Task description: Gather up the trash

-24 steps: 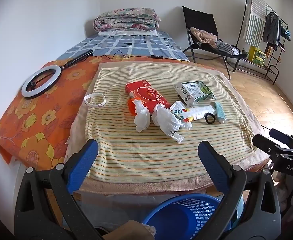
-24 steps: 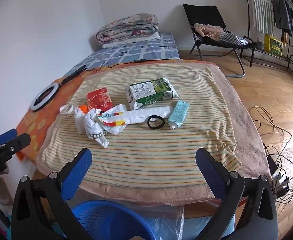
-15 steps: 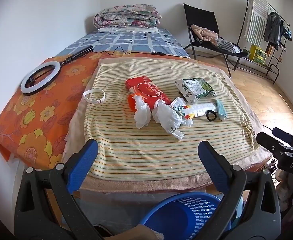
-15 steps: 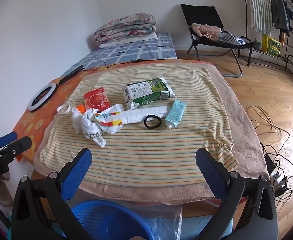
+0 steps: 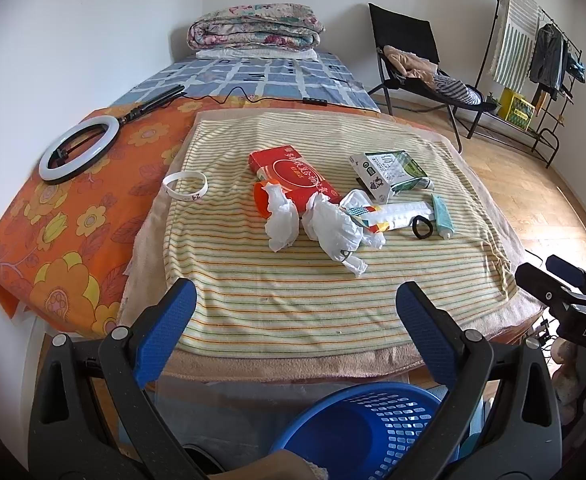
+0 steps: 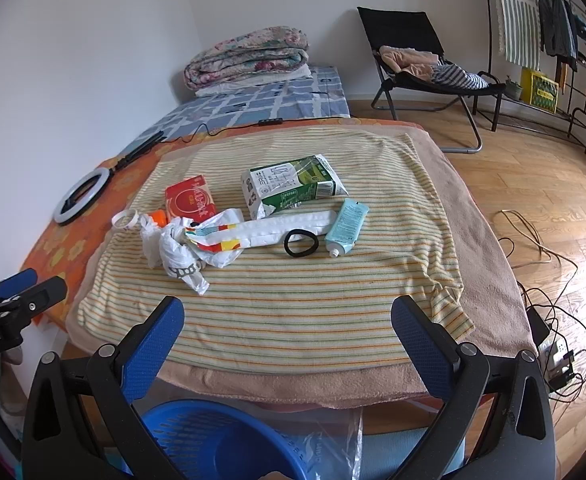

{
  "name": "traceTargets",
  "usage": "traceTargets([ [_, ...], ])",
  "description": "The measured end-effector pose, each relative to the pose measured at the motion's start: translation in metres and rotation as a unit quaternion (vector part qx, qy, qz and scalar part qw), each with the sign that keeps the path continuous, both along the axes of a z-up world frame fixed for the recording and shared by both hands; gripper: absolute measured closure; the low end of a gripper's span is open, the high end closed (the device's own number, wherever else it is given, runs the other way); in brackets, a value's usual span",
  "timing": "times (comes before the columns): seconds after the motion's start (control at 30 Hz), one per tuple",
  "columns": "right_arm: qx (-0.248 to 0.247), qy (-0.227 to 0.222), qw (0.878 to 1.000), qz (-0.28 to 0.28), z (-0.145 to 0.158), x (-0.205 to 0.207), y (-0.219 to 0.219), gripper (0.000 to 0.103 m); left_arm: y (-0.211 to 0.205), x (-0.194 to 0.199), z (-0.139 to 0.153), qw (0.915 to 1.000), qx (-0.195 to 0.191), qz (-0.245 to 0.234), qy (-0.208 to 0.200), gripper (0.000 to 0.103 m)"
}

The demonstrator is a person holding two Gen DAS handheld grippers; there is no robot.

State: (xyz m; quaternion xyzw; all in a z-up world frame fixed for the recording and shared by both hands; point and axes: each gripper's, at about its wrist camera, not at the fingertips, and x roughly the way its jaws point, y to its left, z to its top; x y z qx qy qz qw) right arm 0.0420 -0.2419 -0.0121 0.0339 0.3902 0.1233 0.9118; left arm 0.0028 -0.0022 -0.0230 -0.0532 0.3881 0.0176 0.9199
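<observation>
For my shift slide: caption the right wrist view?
Open right gripper facing litter on striped towel, blue basket below.

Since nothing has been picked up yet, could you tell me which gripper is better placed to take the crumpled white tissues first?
Probably the left gripper: the crumpled white tissues lie almost straight ahead of it. From the right gripper, equally open and empty, they sit off to its left.

Two cartons (image 6: 293, 190), one basket (image 5: 367, 426)
</observation>
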Motion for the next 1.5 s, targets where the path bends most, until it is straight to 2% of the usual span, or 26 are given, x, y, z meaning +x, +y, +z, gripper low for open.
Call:
traceTargets([
  [1.5,-0.004,0.011,1.000,-0.008,-0.0067,0.0000,-0.0033,0.001,0.0016,0.0015,0.0026,1.0000,-0.002,0.001,0.007,0.001],
])
